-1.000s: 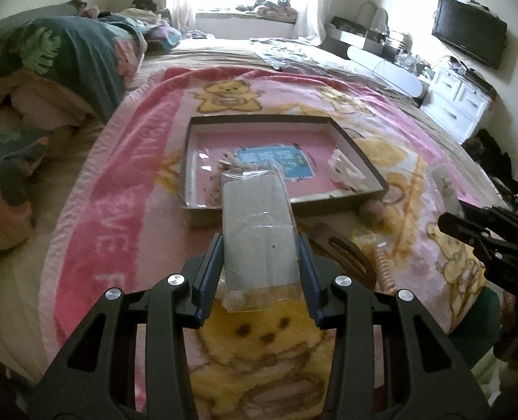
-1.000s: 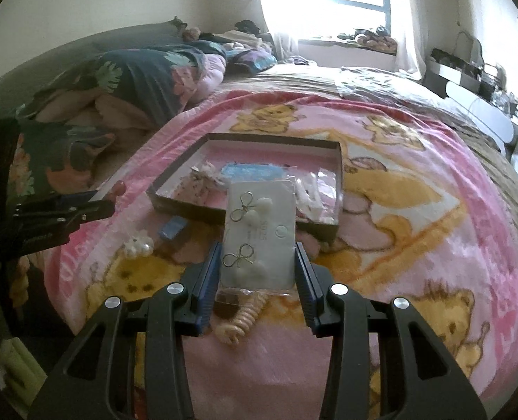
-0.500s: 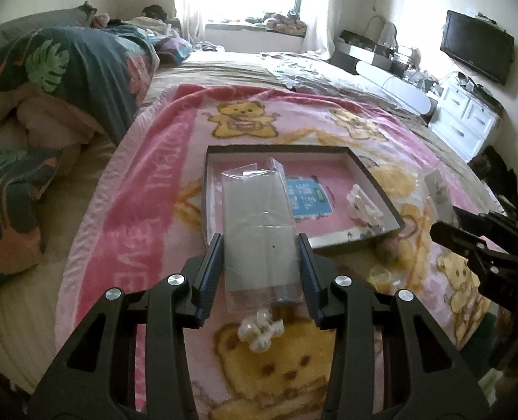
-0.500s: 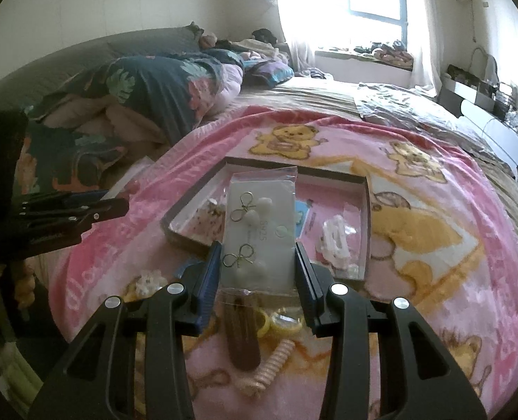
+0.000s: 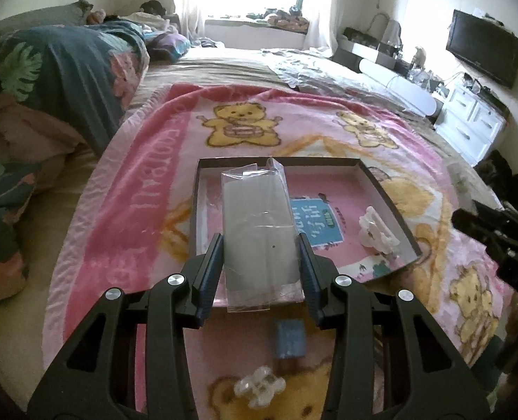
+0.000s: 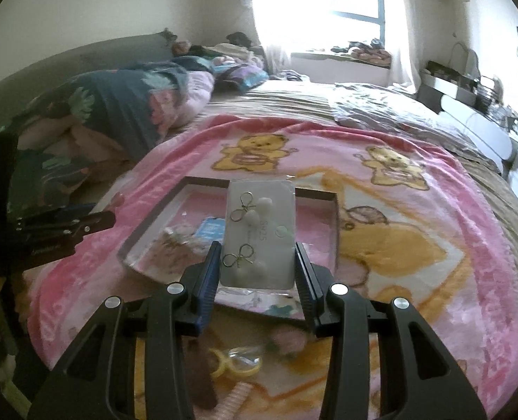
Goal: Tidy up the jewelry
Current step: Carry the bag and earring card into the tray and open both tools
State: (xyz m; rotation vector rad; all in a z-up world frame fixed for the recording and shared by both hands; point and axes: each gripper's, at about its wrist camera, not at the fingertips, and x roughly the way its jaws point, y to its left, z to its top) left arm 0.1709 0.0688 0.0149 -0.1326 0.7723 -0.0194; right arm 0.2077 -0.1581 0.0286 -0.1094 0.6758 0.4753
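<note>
The left gripper (image 5: 260, 269) pinches a clear plastic sleeve (image 5: 259, 231) by its 2 long edges, and the sleeve juts forward over the near wall of the shallow box (image 5: 381, 183) on the pink bear blanket (image 5: 147, 210). The right gripper (image 6: 257, 273) likewise clamps an earring card (image 6: 260, 238), a white card in a clear bag bearing 2 wire-bow earrings with pale beads, held above the same box.

Both packets look very light and thin; the film is probably slick and bends easily, so a grip across the stiffer card edges, as here, seems the safest hold (pressing on the face could bend the fine wire bows). The sleeve, having less stiffening, will likely flop if held by 1 corner.

Compared with 1 second ago, both grippers have travelled forward with unchanged grips: the box now sits directly beneath the packets. In the left view the white flower clip (image 5: 259, 386) and a small blue block (image 5: 290, 341) now lie below the jaws, and the white claw clip (image 5: 377, 232) inside the box looks nearer.
</note>
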